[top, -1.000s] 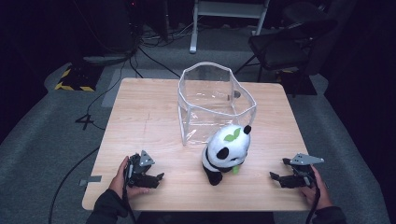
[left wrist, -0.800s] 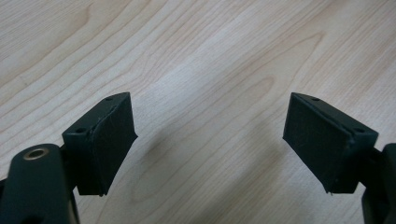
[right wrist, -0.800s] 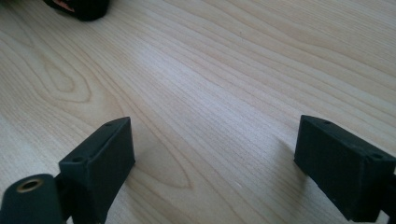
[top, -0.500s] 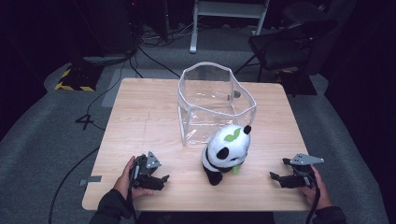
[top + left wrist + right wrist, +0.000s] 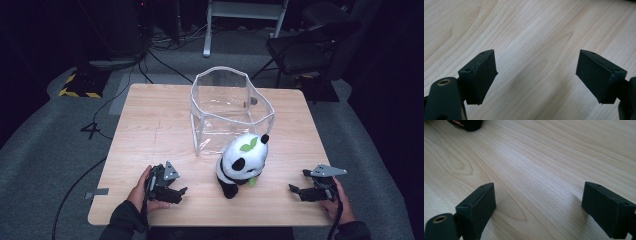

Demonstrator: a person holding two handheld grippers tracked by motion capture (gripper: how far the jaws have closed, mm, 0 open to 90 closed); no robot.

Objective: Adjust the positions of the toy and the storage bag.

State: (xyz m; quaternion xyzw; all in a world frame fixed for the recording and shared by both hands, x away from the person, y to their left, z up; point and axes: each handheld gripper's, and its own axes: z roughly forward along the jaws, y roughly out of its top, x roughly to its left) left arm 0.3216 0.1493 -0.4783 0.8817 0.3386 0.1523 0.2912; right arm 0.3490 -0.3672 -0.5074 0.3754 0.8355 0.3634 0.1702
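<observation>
Left gripper closes in on the toy panda; nothing is held yet.

The toy panda [image 5: 243,162] sits upright on the wooden table [image 5: 150,115], a little right of centre toward the near edge, its back touching or just short of the near wall of the clear plastic container [image 5: 231,110] that stands mid-table. The left gripper [image 5: 172,192], near the near-left corner, has slid along the near edge toward the panda since a second ago, but is still apart from it; its jaws stand spread with only bare wood between them. The right gripper [image 5: 296,190], near the near-right corner, has kept its place, jaws likewise released and empty. I judge this the approach to a grasp, probably to lift the panda into the container; the left hand leads, and has a gap left to cover.
</observation>
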